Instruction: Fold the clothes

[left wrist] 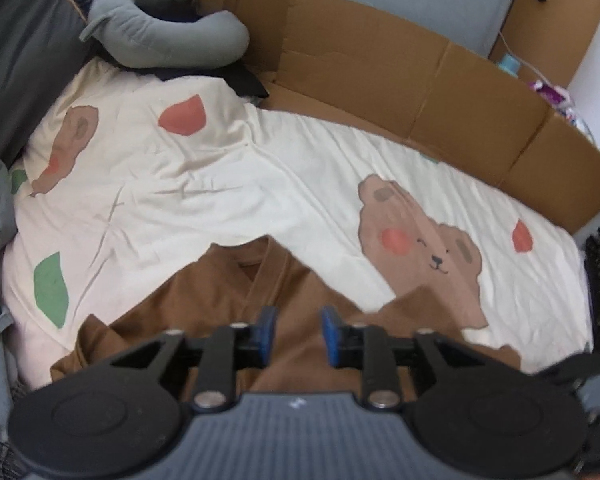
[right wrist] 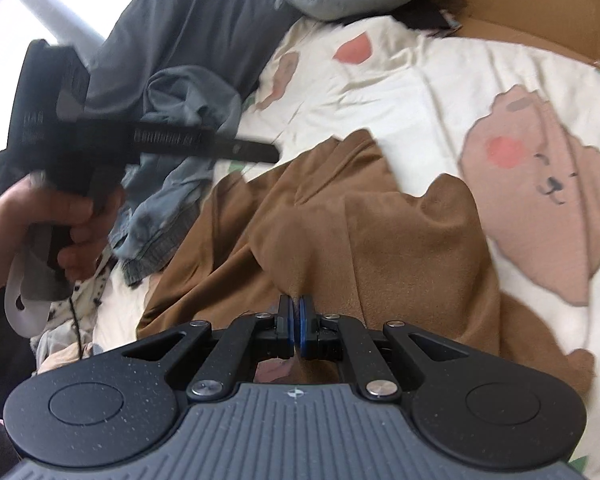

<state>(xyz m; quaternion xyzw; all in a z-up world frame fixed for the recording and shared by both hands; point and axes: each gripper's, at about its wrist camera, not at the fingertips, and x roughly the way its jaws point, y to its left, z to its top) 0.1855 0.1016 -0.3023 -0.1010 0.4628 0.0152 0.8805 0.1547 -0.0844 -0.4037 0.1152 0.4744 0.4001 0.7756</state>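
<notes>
My left gripper (left wrist: pixel 299 334) stands partly open, its blue pads (left wrist: pixel 266 332) apart and clear of the cloth, with the brown garment (left wrist: pixel 220 304) lying beneath the gap. My right gripper (right wrist: pixel 296 330) is closed, pads pressed together; brown fabric rises right at their tips, but I cannot tell for sure whether a fold is pinched between them.

The brown garment lies on the near part of the bed, spread over the cream bear-print sheet (left wrist: pixel 204 184). From the left wrist I see its neckline (left wrist: pixel 256 268) pointing toward the far side, so its long axis runs near to far. That view also shows the cardboard wall (left wrist: pixel 440 92) along the far right edge and a grey curved cushion (left wrist: pixel 168 36) at the far left.

Only the right wrist view shows the hand (right wrist: pixel 52 220) carrying the left gripper, at the left, and a crumpled grey-blue garment (right wrist: pixel 180 168) beside the brown one.
</notes>
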